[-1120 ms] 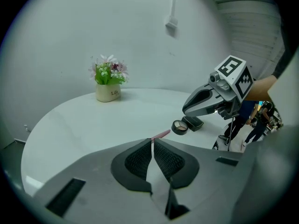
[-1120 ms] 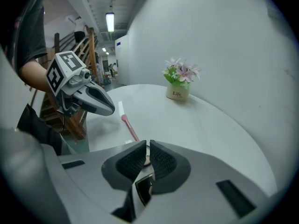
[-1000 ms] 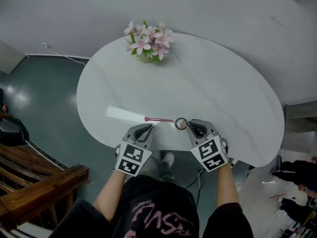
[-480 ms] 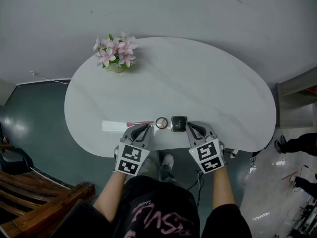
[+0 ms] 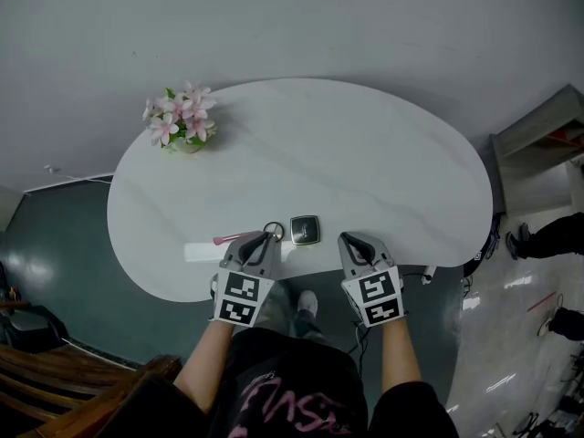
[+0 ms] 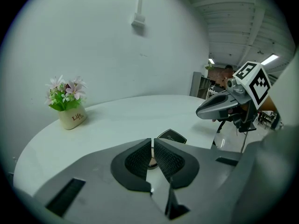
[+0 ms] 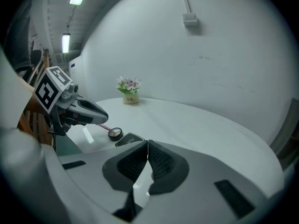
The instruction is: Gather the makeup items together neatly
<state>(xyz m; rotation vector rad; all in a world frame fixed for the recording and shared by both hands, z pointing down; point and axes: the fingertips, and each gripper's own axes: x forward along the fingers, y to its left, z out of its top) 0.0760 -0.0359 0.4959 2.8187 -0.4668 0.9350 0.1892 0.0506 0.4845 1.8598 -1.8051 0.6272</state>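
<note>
On the white oval table [image 5: 383,167], close to its near edge, lie a pink stick [image 5: 228,238], a round compact [image 5: 274,231] and a black square compact [image 5: 305,229] in a row. My left gripper [image 5: 265,237] is shut and empty, its tips right by the round compact, which shows just past the jaws [image 6: 150,162]. The square compact [image 6: 171,136] lies a little beyond. My right gripper [image 5: 349,240] is shut and empty too, to the right of the square compact [image 7: 129,139] and apart from it. From there the round compact [image 7: 114,133] and the pink stick [image 7: 103,127] lie further left.
A small pot of pink flowers [image 5: 179,121] stands at the table's far left. The near table edge runs just under both grippers. A wooden bench [image 5: 55,395] is on the floor at lower left. A grey cabinet [image 5: 538,130] and a person's legs [image 5: 557,235] are at the right.
Both grippers have moved right along the near edge. The left one now sits at the round compact. The right one has drawn away, and the square compact has come into sight.
</note>
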